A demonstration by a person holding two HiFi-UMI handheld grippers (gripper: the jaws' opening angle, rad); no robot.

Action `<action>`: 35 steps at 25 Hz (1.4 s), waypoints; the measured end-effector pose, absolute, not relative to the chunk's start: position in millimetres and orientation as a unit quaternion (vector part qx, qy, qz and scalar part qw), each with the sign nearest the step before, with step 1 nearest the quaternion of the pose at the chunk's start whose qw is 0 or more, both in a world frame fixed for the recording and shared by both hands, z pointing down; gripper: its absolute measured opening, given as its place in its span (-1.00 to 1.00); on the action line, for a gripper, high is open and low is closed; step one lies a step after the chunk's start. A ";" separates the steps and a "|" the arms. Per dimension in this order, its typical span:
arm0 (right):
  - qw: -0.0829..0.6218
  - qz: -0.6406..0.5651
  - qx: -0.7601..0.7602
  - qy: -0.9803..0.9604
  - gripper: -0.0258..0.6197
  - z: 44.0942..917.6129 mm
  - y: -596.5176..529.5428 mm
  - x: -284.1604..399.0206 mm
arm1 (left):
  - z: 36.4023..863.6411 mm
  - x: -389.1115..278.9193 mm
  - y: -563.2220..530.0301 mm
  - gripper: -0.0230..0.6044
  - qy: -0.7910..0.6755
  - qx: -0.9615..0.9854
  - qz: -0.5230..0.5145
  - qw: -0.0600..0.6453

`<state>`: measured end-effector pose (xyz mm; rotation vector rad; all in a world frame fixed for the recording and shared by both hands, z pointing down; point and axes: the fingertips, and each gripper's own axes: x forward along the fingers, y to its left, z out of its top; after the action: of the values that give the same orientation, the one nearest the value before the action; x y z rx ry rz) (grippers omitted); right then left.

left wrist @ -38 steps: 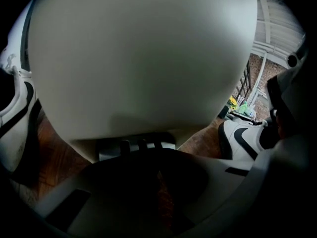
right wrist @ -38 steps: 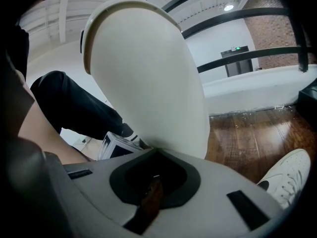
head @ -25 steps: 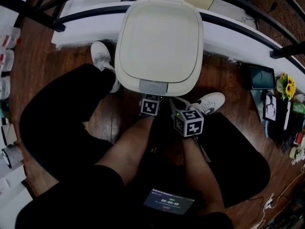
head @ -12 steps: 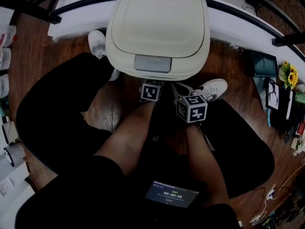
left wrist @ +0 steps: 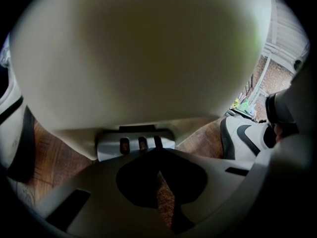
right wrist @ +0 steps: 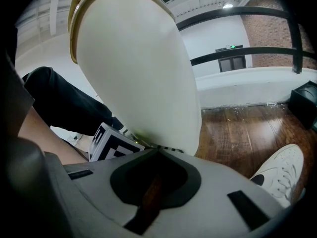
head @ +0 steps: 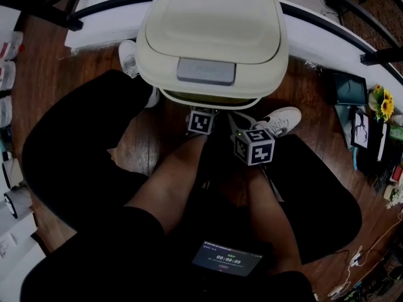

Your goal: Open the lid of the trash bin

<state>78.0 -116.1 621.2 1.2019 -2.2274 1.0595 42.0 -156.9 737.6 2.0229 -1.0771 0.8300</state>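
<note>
A cream trash bin stands on the wood floor in front of the person's knees. Its lid (head: 211, 24), with a grey front tab (head: 206, 71), is lifted at the front, so a dark gap shows above the bin's rim (head: 211, 101). My left gripper (left wrist: 156, 150) is shut, its tips against the grey foot pedal (left wrist: 133, 145) under the bin body (left wrist: 138, 58). My right gripper (right wrist: 157, 150) is shut with nothing in it, close beside the bin body (right wrist: 143, 73). In the head view both marker cubes (head: 201, 121) (head: 254, 146) show; the tips are hidden under the lid.
White shoes rest on either side of the bin (head: 280, 119) (head: 131, 65). A low white ledge (head: 327, 39) with black rails runs behind it. Small items and sunflowers (head: 382, 107) lie at the right. A timer screen (head: 227, 260) sits on the person's lap.
The lid's front edge has risen and a gap has opened above the rim. Both grippers have stayed almost where they were by the bin's foot.
</note>
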 end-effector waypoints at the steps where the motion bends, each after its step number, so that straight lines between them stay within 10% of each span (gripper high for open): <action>1: 0.198 0.379 0.430 -0.795 -0.93 621.5 -115.9 78.2 | 738.2 41.9 -156.3 -0.81 -0.415 0.778 0.320 0.347; 35: 0.191 0.388 0.440 -0.787 -0.93 621.7 -115.3 86.3 | 749.3 45.9 -157.7 -0.81 -0.408 0.770 0.335 0.357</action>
<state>86.3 -115.3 621.7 1.2352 -2.2116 1.0895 45.9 -157.7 749.3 1.9886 -1.0530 0.8655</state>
